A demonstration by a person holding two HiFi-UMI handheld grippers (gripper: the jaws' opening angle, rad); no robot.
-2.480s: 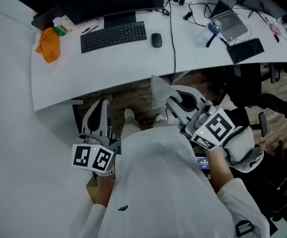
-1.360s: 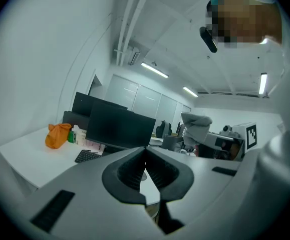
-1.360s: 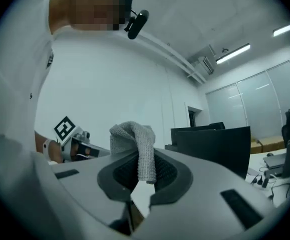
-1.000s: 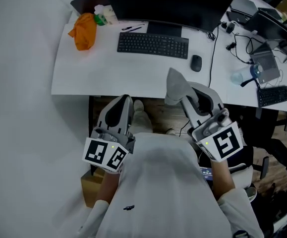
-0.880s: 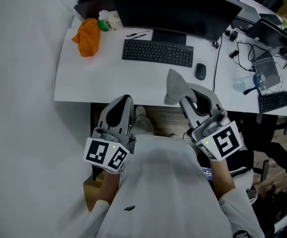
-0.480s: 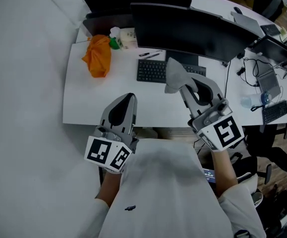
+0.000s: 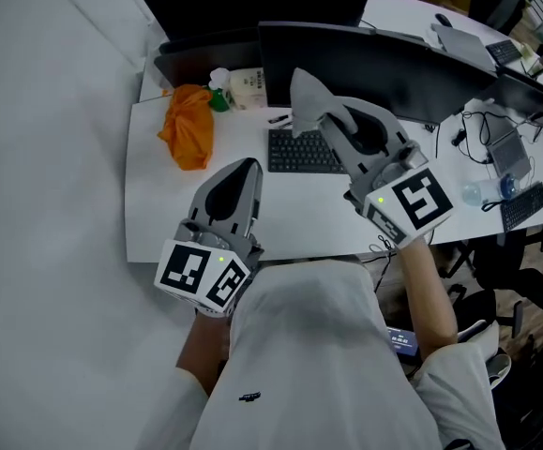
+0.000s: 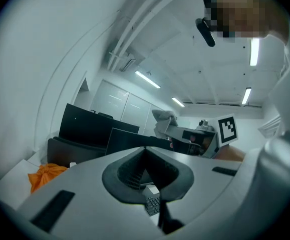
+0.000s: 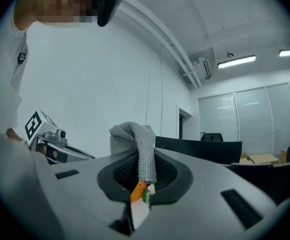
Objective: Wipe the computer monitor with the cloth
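Between clamped jaws of right gripper (image 7: 320, 125): grey cloth (image 9: 133, 140), likely limp, light, best pinched mid-fold; left gripper (image 7: 246, 169) closed, empty.

Grey cloth (image 7: 305, 97) — clamped in right gripper (image 7: 324, 123) — near the dark monitor (image 7: 412, 68).

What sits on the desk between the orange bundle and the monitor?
In the head view, a small bottle with green on it and a pale box stand between the orange bundle and the monitor.
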